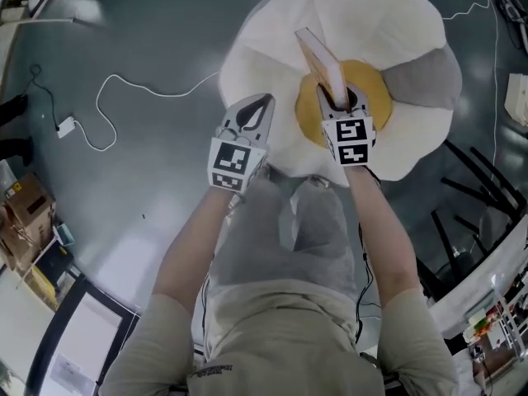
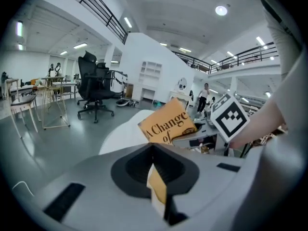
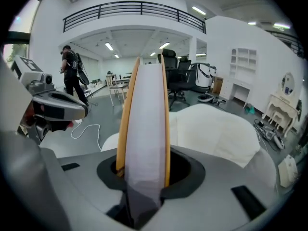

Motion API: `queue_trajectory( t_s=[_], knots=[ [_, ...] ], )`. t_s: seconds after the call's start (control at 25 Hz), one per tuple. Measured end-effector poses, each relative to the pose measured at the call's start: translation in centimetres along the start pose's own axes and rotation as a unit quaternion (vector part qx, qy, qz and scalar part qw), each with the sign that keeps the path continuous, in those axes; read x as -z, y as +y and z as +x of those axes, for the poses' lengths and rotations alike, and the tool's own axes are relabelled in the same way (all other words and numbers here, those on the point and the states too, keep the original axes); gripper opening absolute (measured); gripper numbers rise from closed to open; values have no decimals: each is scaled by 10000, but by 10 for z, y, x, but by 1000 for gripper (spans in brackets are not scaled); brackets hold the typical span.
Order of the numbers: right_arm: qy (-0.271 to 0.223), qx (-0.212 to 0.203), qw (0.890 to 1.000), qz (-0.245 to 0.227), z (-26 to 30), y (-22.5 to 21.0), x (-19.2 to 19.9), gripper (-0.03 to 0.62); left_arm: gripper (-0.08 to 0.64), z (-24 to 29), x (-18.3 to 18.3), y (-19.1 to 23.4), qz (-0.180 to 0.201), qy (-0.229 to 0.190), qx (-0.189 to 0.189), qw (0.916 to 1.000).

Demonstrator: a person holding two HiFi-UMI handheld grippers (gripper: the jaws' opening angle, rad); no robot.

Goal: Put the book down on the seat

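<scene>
— What were your fingers doing just then?

— My right gripper (image 1: 338, 99) had its jaws clamped on the near lower edge of the thick orange-covered paperback book (image 1: 320, 56). The book stood on edge with its page block facing me. My left gripper (image 1: 250, 115), just to the left, had its jaws pressed together on a small tan sliver (image 2: 158, 186). What that sliver was, I couldn't tell.

— And where was the book?

— It was over the yellow round centre (image 1: 378, 89) of the white petal-shaped cushion seat (image 1: 272, 52), with its far end leaning away from me. Whether it touched the fabric yet, I couldn't see.

— How did you mean to set it down well?

— I judged I should tip it over flat, cover down, onto that yellow middle. I'd hold the grip until the soft cushion took the weight, then spread the jaws and draw back towards myself. Left on edge, it would probably have toppled on such a yielding surface.
</scene>
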State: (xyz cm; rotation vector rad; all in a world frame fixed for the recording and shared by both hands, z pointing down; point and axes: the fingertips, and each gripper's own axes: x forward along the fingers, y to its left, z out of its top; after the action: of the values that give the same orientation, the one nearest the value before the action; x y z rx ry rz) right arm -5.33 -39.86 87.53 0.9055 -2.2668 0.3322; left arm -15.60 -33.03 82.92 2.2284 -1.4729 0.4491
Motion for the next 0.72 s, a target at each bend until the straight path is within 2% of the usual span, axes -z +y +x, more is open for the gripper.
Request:
queue_trajectory(
  t_s=[0.2,0.52,0.72],
  knots=[
    [463,-267,9985,-100,51,14,61,147,10,32,76,23,-567,435,-78,9974],
    [1138,-583,9902,-555,100,15,144,147,10,60,145,26,-590,948,-46,9937],
    [1440,-840,9840,-636,114,24,156,152,10,60,175,19,-773,1221,-66,9895]
  ],
)
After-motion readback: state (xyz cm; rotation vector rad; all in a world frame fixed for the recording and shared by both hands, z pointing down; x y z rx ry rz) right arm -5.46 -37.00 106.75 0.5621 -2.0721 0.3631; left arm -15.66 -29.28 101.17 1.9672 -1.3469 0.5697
